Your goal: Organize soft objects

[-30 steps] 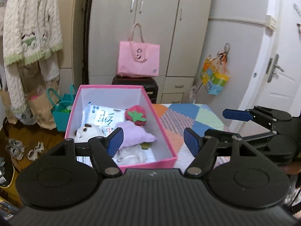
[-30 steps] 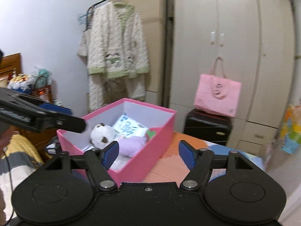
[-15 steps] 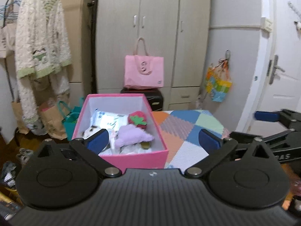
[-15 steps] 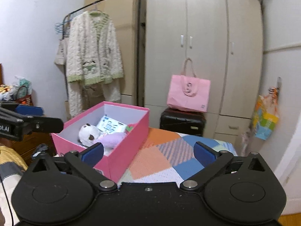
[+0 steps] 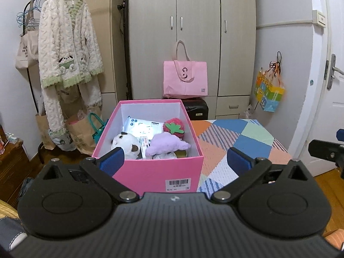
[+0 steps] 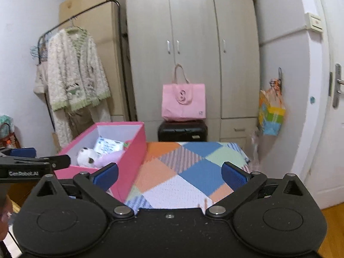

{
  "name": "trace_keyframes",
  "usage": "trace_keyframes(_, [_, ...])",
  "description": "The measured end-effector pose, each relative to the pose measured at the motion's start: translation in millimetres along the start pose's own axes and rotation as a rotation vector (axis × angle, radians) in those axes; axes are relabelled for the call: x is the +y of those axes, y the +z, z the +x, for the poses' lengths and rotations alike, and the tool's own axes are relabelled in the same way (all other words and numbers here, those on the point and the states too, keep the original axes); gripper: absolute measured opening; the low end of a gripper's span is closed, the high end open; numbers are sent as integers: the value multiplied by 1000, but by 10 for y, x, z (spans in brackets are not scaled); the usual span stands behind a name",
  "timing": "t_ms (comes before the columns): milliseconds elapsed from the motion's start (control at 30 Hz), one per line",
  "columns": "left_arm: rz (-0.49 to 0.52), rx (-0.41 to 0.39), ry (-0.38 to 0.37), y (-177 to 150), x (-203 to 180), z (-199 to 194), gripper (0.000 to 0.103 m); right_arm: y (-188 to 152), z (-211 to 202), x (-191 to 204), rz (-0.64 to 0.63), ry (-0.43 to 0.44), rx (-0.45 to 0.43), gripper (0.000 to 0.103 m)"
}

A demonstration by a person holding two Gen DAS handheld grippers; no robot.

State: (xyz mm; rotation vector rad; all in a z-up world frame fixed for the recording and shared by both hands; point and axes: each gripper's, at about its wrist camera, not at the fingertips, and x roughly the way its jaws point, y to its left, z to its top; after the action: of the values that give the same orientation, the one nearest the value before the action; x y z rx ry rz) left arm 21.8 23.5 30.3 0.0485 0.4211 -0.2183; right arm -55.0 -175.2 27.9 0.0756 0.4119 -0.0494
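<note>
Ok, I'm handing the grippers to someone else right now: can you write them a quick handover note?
Left gripper: open, empty, jaws just opened wide, facing the pink box.
Right gripper: open, empty, jaws just opened wide, over the patchwork mat.
In the box: white plush, purple plush, strawberry plush, wipes pack.
Done: those soft toys are in the box.
Left: no loose soft toys are visible on the mat; check outside the views before finishing.
</note>
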Motion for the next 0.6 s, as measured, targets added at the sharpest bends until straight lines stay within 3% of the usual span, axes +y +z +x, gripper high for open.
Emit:
trace_keyframes(200, [9,-12,14,-47,-66,-9,103,-48,-18,60,-37,-83,-26,103])
trace_keyframes(600, [-22,-4,69,-130,-59,59,103,-157,32,167,-75,-138,-18,103])
